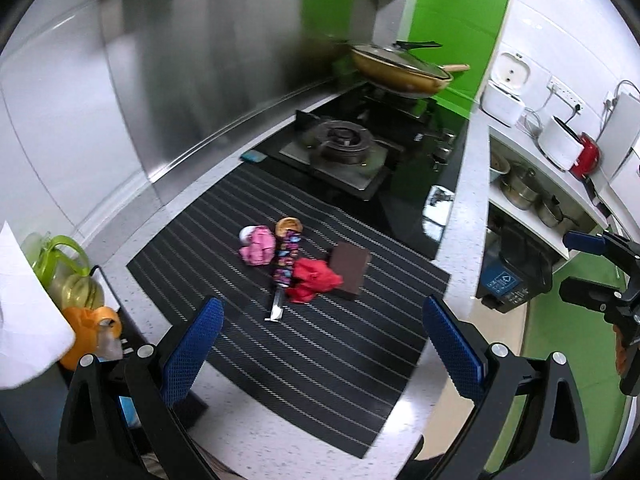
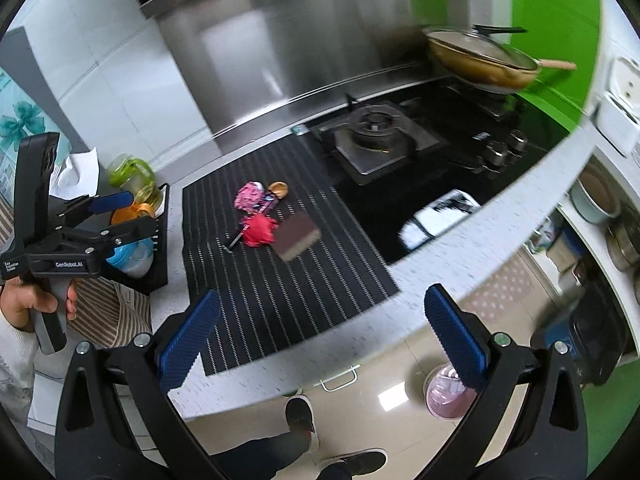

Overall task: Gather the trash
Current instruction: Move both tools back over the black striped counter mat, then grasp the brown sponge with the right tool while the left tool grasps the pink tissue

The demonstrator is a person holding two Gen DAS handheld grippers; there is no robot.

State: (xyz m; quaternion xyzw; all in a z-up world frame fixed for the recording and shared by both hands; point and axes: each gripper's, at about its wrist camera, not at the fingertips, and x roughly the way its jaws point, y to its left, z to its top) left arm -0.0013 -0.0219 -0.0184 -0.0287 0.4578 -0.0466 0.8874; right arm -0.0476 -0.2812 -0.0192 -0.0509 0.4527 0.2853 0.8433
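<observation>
On the black striped mat (image 1: 320,352) lies a cluster of trash: a crumpled red wrapper (image 1: 316,280), a crumpled pink wrapper (image 1: 259,245), a long colourful candy wrapper (image 1: 286,264), a small orange round piece (image 1: 289,225) and a brown sponge block (image 1: 349,268). The same cluster shows in the right wrist view: red wrapper (image 2: 260,230), pink wrapper (image 2: 248,196), brown block (image 2: 298,238). My left gripper (image 1: 324,344) is open and empty, above the mat's near part. My right gripper (image 2: 320,340) is open and empty, over the counter's front edge.
A gas stove (image 1: 344,152) with a lidded pan (image 1: 404,68) stands behind the mat. A black rack with bottles (image 2: 136,220) stands at the left. A lined trash bin (image 2: 446,394) stands on the floor below the counter. Shelves with pots (image 1: 520,188) are at the right.
</observation>
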